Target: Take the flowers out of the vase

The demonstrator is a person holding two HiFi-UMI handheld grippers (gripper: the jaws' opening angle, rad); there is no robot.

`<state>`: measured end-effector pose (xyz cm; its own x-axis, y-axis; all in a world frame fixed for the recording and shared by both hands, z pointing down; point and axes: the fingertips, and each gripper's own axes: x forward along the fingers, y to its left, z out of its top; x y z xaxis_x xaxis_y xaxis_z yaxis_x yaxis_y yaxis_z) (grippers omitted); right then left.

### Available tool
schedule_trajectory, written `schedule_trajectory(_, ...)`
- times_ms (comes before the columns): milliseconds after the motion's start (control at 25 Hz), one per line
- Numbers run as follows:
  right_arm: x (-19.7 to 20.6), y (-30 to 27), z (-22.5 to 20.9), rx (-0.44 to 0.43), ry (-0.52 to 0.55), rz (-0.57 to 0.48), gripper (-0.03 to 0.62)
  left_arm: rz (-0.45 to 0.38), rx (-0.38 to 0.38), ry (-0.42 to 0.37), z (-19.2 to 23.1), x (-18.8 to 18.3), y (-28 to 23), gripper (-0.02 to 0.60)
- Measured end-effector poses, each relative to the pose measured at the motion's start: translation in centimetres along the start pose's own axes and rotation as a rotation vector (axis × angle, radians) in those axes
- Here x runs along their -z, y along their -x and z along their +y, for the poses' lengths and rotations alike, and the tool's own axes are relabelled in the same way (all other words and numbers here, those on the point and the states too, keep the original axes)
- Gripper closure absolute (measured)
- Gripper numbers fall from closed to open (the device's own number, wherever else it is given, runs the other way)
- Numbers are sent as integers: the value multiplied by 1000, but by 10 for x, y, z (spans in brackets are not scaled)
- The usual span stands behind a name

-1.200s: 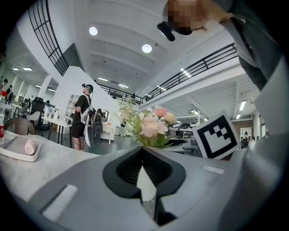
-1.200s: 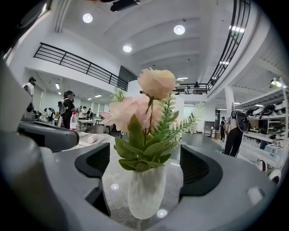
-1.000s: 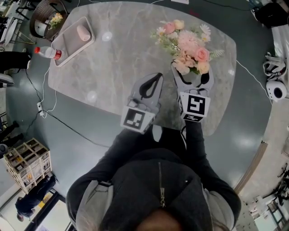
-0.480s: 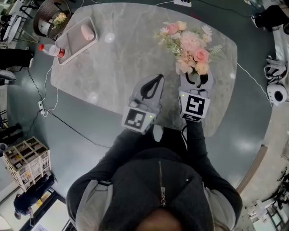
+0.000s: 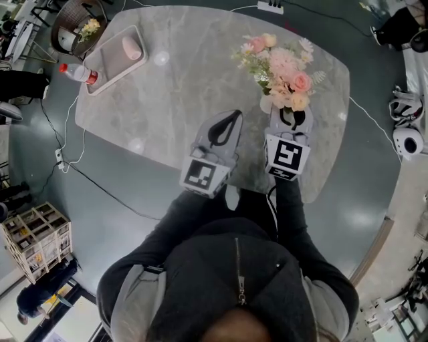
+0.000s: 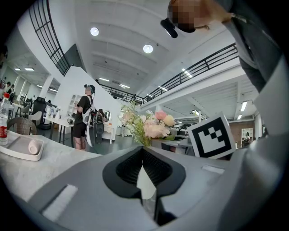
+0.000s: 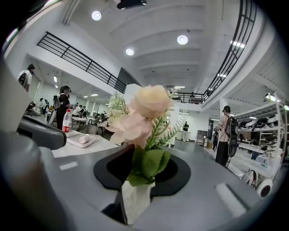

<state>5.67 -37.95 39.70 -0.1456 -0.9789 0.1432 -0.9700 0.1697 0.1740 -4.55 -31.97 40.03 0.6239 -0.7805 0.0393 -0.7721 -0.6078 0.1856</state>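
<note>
A bouquet (image 5: 281,67) of pink, cream and white flowers with green sprigs stands at the far right of the grey marble table (image 5: 180,87); its vase is hidden under the blooms. My right gripper (image 5: 291,112) reaches into the bouquet's near side. Its jaws have just been closing and now pinch a flower stem, with green leaves (image 7: 146,164) bunched between them. That cream-pink flower (image 7: 151,101) rises straight above the right gripper (image 7: 143,155). My left gripper (image 5: 233,115) hovers over the table just left of the bouquet, shut and empty. The left gripper view shows the bouquet (image 6: 146,126) beyond the left gripper (image 6: 143,151).
A pale tray (image 5: 107,63) holding a small pink object (image 5: 132,48) lies at the table's far left corner, beside a red-capped bottle (image 5: 77,73). A power strip (image 5: 271,7) sits at the far edge. Cables run across the floor; people stand in the background hall.
The right gripper's jaws have drawn together from wide open around the bouquet's near stems. The left gripper has stayed where it was.
</note>
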Motion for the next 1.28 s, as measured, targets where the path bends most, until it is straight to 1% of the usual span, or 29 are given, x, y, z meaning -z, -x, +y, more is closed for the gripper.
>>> schedule_trajectory(280, -2, -1, 1, 12, 31, 3, 528, 3, -3, 8, 3, -2, 0, 571)
schedule_trajectory(840, -13, 4, 0, 8, 46, -46, 539, 8, -5, 10, 1, -1, 1, 571)
schedule_trajectory(1040, -19, 7, 0, 11, 49, -69, 542, -3, -5, 8, 1, 0, 1, 571)
schedule_trajectory(1280, -33, 12, -3, 13, 40, -106, 545, -12, -3, 5, -2, -4, 3, 571)
